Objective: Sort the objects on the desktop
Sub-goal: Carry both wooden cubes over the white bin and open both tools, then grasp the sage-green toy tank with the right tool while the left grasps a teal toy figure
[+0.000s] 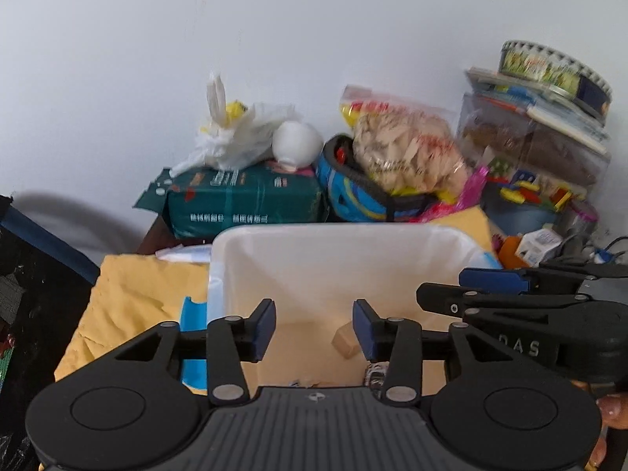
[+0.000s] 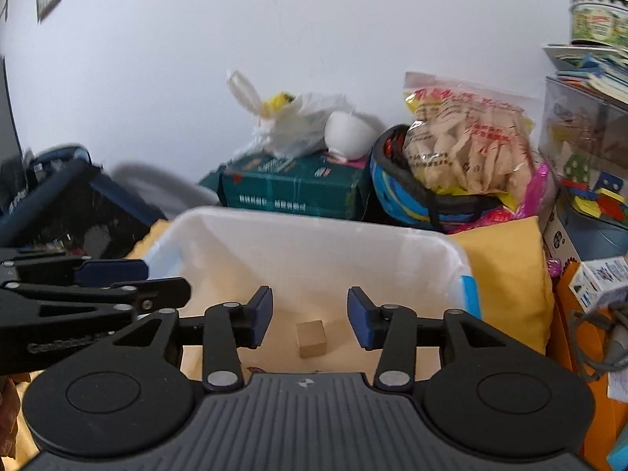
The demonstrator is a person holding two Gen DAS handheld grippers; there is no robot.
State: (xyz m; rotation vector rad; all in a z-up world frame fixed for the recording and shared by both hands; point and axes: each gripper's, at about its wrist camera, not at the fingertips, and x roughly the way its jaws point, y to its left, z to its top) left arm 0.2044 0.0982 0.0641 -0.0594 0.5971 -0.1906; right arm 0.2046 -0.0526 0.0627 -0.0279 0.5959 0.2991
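Bright, even daylight all over, no glare. Soft grey shadow on the plain white wall (image 1: 314, 39) at the left. Bent and rounded at the edges, dark in the corners. A bit blurry on the clear plastic bag of pale snacks (image 1: 408, 145), sharper on the small tan wooden cube (image 2: 311, 338)

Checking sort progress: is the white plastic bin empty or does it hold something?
Not empty. A small wooden cube rests on the floor of the white plastic bin; nearer contents are hidden.
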